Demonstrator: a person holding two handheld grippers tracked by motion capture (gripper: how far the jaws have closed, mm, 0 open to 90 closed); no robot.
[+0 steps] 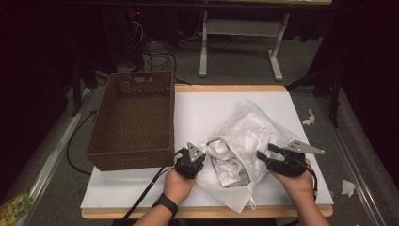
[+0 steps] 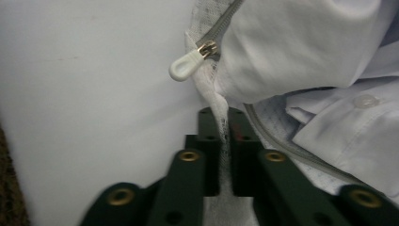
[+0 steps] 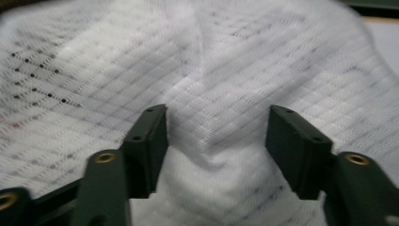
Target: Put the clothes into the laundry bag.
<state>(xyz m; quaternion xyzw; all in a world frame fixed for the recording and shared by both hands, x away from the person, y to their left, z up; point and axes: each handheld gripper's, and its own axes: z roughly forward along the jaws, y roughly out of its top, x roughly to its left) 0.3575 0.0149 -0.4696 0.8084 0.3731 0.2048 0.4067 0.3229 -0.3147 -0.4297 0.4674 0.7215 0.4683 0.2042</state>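
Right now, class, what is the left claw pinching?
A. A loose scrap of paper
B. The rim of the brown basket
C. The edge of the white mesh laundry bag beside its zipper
C: in the left gripper view the left claw clamps the bag's edge just below the zipper pull.

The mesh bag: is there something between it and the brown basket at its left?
Nothing visible. Bare white table top lies between the mesh bag and the brown basket. The left gripper pinches the bag's edge beside the basket's near corner.

No readable text or labels, as far as these dim views show.
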